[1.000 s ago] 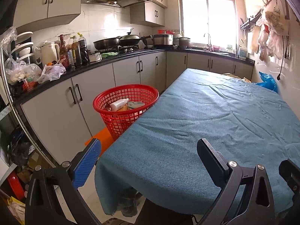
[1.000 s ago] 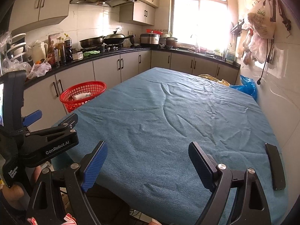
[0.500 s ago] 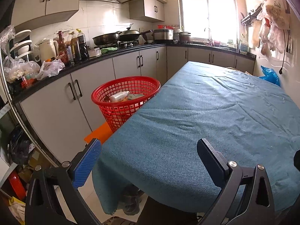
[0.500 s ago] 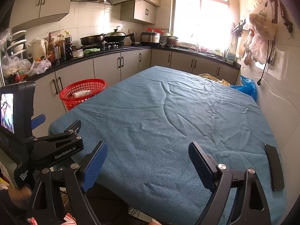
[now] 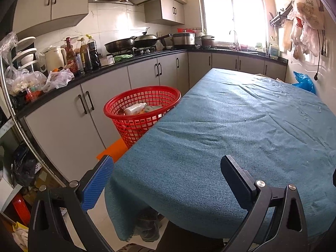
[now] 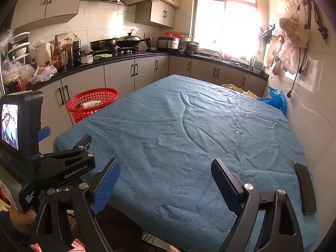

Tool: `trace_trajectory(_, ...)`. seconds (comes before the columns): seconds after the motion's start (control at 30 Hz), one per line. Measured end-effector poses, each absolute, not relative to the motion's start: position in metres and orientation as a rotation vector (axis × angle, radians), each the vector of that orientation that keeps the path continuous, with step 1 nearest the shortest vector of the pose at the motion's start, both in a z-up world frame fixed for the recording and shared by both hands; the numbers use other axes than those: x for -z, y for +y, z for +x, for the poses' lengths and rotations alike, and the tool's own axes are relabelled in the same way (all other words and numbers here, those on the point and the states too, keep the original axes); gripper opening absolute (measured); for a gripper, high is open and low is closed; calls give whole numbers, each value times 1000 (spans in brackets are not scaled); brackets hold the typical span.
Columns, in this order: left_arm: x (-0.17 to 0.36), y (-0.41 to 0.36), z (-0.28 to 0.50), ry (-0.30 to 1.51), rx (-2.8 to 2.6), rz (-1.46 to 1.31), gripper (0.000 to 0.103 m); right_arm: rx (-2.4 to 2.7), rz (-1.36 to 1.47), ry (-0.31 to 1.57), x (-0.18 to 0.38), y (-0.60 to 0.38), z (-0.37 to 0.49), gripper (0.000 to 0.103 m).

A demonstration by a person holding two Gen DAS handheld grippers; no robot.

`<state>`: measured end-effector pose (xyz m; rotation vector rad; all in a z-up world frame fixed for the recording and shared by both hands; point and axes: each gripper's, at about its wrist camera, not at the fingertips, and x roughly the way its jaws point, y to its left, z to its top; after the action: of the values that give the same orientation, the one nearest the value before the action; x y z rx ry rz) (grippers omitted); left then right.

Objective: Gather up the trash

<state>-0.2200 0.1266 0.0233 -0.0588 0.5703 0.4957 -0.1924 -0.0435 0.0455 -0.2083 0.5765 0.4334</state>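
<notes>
Red plastic, the basket (image 5: 145, 109) stands off the desk's (image 5: 241, 126) left edge with trash (image 5: 135, 108) already inside; both grippers (left (image 5: 166, 180), right (image 6: 166, 182)) hover at the near edge, jaws apart and empty. Risk: snagging the loose blue cloth (image 6: 189, 130), or knocking the black bar (image 6: 305, 191) lying near right.
</notes>
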Motion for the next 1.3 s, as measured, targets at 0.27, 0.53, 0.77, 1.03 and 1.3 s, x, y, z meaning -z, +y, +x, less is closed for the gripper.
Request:
trace_trajectory(0.27, -24, 125, -221, 569, -494, -53, 101, -434, -210, 586, -44, -41, -193, 91)
trace_trajectory(0.53, -29, 120, -222, 558, -486, -39, 101, -435, -211, 593, -42, -40, -193, 91)
trace_trajectory(0.77, -28, 119, -221, 564, -484, -34, 101, -435, -210, 602, -41, -40, -192, 91)
trace_trajectory(1.03, -29, 120, -220, 567, -478, -40, 101, -435, -210, 605, -41, -39, -191, 91)
trace_trajectory(1.3, -29, 120, -220, 566, -476, -41, 101, -435, -210, 607, -40, -39, -191, 91)
